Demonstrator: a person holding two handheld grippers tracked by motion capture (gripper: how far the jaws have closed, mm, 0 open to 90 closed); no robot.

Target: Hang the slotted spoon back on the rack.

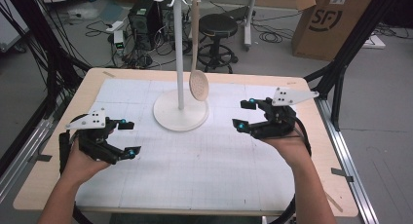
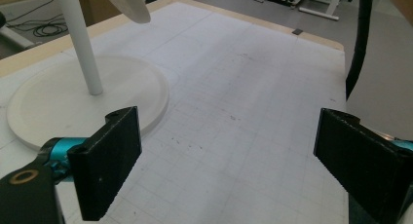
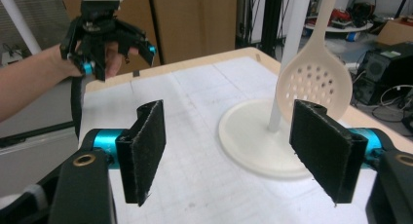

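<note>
A cream slotted spoon hangs from a hook at the top of a white stand whose round base rests on the white grid mat. The spoon's perforated bowl hovers just above the base. My left gripper is held open over the mat's left side, nothing between its jaws. My right gripper is open to the right of the stand, also holding nothing. In the left gripper view the stand's pole and base lie ahead on the left.
The wooden table carries a white grid mat. On the floor behind stand a black stool, a computer tower, cables and a cardboard box. Black frame posts rise at the table's right.
</note>
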